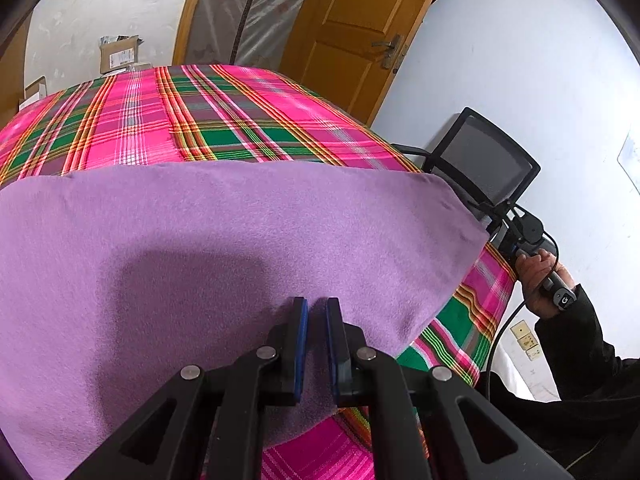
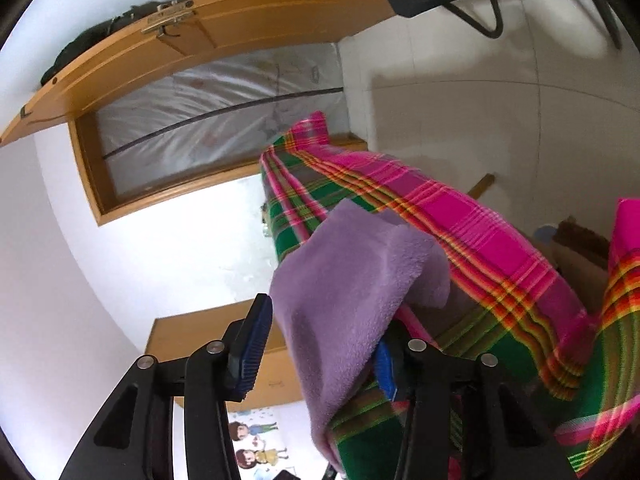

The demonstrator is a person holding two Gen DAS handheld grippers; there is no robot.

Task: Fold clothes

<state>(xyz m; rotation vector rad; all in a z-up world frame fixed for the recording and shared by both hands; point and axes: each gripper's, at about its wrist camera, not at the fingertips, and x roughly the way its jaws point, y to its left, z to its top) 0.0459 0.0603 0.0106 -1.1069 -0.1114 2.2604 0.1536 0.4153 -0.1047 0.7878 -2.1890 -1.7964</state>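
- Purple fleece cloth lies spread over a table covered with a pink and green plaid tablecloth; its far edge runs straight across the plaid, and its right corner reaches the table's right edge.
- Beyond the fleece's far edge a wide band of bare plaid stays open up to the table's far side.
- Left gripper sits low at the cloth's near edge, jaws nearly together with only a thin slit between the blue pads; the fleece passes under and between them, pinched at that edge.
- Right gripper is at the table's right edge, its view rolled sideways; its jaws stand wide apart.
- One corner of the fleece hangs down between those blue pads, draped against the right pad, while the left pad stands clear of it, so the cloth is not clamped.
- In the left wrist view, the person's hand in a dark sleeve grips the right gripper's handle just off the table's right edge.
- Close behind that hand stands a black mesh chair, near the table's right side.
- A wooden door stands past the table's far right corner.
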